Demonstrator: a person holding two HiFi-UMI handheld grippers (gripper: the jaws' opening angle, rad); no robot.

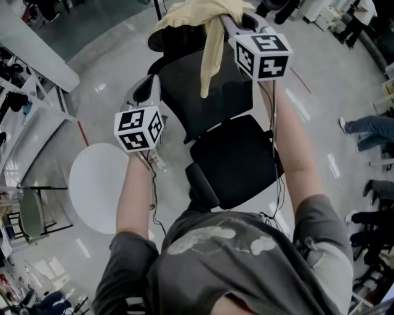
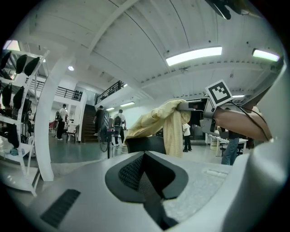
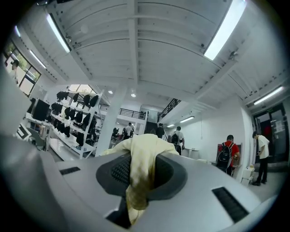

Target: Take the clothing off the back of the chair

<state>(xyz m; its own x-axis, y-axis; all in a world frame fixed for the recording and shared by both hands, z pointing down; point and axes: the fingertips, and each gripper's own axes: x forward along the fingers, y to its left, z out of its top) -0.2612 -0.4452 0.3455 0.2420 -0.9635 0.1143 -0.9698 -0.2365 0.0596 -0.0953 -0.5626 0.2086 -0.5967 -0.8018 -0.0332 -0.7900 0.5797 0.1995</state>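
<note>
Polished grey hall floor below. Pinches soft, light pale-yellow cloth garment (image 1: 212, 37) in clenched right gripper (image 3: 136, 181), above black mesh office chair (image 1: 209, 92) back; probably drapes limply, best held by bunched fold. Left gripper (image 2: 149, 181) closed, empty.

Bright ceiling strip lights, fisheye-warped edges

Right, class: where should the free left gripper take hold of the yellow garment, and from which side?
Yellow garment: probably grip its bunched left end, coming in level from the left gripper's side. The right gripper pinches the other end, and that left end sags over the chair back.
</note>
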